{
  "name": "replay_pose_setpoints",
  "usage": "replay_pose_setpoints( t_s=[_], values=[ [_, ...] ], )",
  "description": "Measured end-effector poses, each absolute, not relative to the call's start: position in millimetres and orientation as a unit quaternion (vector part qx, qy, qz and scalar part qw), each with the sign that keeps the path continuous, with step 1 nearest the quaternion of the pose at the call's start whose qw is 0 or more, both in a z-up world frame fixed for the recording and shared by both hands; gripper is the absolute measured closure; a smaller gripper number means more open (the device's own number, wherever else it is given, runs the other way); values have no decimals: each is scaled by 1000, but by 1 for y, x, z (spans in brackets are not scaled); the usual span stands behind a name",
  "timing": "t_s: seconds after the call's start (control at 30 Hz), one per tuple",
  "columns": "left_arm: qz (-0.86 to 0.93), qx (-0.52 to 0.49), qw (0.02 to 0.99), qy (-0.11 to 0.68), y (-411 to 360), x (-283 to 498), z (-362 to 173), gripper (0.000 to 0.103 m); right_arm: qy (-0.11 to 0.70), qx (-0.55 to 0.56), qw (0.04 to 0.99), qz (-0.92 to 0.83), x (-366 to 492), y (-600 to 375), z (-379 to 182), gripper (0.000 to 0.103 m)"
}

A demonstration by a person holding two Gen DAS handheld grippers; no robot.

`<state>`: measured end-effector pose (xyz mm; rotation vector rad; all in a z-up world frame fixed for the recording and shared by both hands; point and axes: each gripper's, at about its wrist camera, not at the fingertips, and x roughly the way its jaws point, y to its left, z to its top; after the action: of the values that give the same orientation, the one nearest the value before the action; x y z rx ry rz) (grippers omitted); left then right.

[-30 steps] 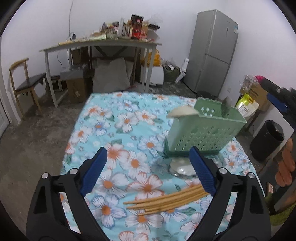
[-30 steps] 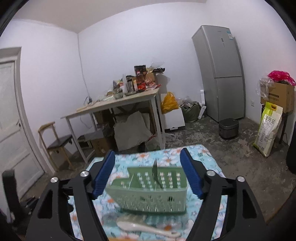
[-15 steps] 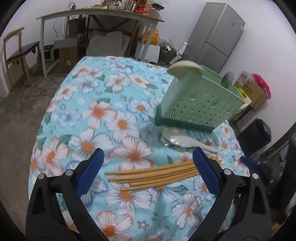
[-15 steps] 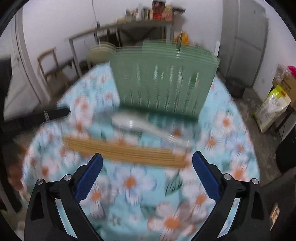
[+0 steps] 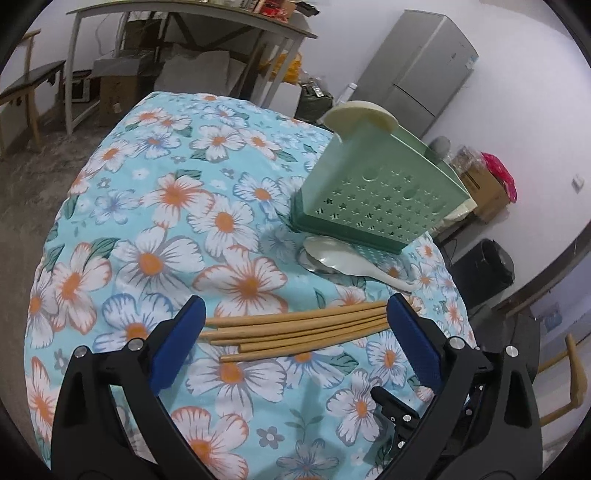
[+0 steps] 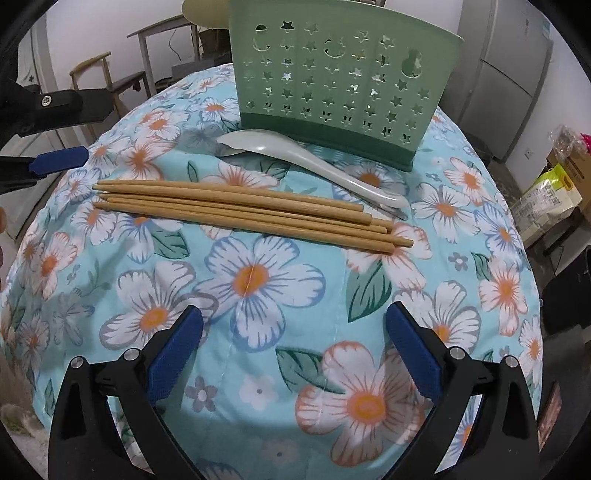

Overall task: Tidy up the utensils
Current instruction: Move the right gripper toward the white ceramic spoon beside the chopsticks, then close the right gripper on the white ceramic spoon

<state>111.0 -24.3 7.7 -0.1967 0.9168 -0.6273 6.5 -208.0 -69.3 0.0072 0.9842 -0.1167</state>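
Note:
Several wooden chopsticks [image 5: 295, 328] lie side by side on the flowered tablecloth [image 5: 155, 206]. My left gripper [image 5: 295, 306] is open, low over them, and the bundle runs lengthwise between its blue pads. Behind them a white spoon [image 5: 347, 262] rests on a metal spoon, in front of a green perforated utensil holder [image 5: 373, 195]. My right gripper [image 6: 294, 315] is open over bare cloth, nearer the front edge than the chopsticks [image 6: 251, 210], the spoon [image 6: 295, 151] and the holder [image 6: 340, 81]. The left gripper's blue pad [image 6: 59, 158] shows at the chopsticks' thin ends.
The tablecloth falls away at the table edges on all sides. Beyond stand a grey fridge [image 5: 417, 70], a cluttered side table [image 5: 192, 18], a wooden chair [image 6: 96, 74], a black bin [image 5: 484, 269] and cardboard boxes [image 5: 484, 192].
Both grippers have dropped toward the table and tilted down. The right one came from high above the holder and its jaws widened. The chopsticks now lie between the left gripper's pads.

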Motion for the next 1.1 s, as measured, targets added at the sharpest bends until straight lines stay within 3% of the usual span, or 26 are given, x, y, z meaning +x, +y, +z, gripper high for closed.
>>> replay_pose_setpoints(
  t_s=[0.47, 0.67, 0.9, 0.97, 1.1],
  values=[
    [-261, -72, 873, 407, -19, 121, 8, 8, 465, 9, 885, -26, -4, -215, -57, 7],
    [-214, -32, 898, 383, -9, 123, 15, 8, 351, -52, 934, -34, -1, -209, -2, 7],
    [-199, -20, 907, 371, 0, 127, 17, 9, 361, -140, 921, -30, 50, -196, -5, 43],
    [-201, -16, 907, 369, 1, 126, 17, 9, 375, -165, 912, -22, 60, -193, -15, 49],
    [-209, -15, 906, 368, 3, 129, 16, 21, 409, -203, 890, -9, 75, -186, -36, 59]
  ],
)
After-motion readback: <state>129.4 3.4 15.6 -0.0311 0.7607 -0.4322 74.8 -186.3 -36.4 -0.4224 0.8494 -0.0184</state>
